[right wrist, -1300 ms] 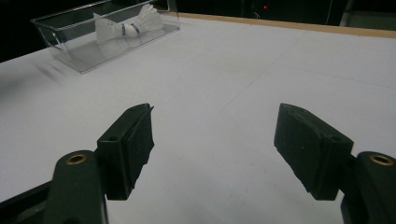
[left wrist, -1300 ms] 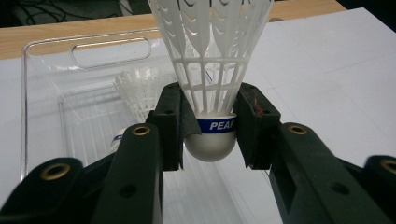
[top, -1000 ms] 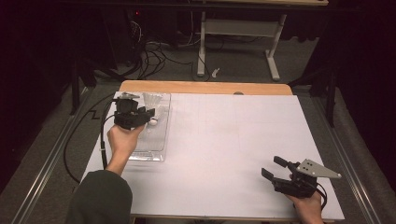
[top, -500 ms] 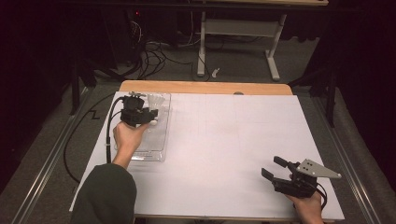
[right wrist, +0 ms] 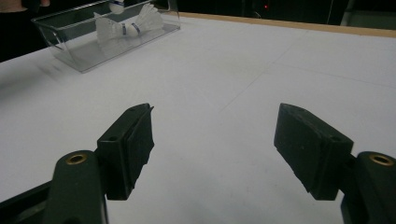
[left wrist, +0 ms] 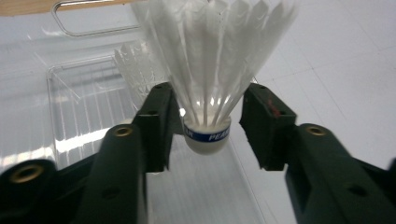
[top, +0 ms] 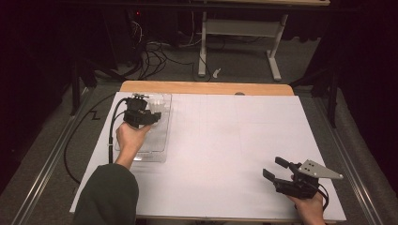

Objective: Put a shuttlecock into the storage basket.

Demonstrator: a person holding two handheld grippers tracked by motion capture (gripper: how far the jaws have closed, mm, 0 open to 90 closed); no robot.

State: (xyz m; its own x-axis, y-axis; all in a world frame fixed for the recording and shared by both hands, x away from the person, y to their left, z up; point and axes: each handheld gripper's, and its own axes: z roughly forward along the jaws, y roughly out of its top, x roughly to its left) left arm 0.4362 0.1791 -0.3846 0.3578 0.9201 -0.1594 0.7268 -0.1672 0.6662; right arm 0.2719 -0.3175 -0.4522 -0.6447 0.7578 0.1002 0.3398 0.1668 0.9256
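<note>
A white feather shuttlecock [left wrist: 208, 135] with a blue band on its cork stands between the jaws of my left gripper [left wrist: 208, 100]. The jaws have just been opening and a gap shows beside the cork on the right, so the gripper is open. It hovers over the far end of a clear plastic tray [top: 157, 143] at the table's left, where my left gripper [top: 151, 115] shows in the high view. A second shuttlecock [left wrist: 135, 70] lies in the tray behind. My right gripper [top: 273, 168] rests open near the front right, and in its own view my right gripper [right wrist: 215, 126] holds nothing.
The table [top: 234, 140] is covered with white paper, with a wooden edge [top: 206, 87] at the far side. From the right gripper view the tray [right wrist: 70, 42] with shuttlecocks [right wrist: 128, 28] sits far off at the upper left. A black cable [top: 110, 140] trails off the left side.
My left hand and gripper have shifted a little toward the far end of the tray. The right hand has kept still.
</note>
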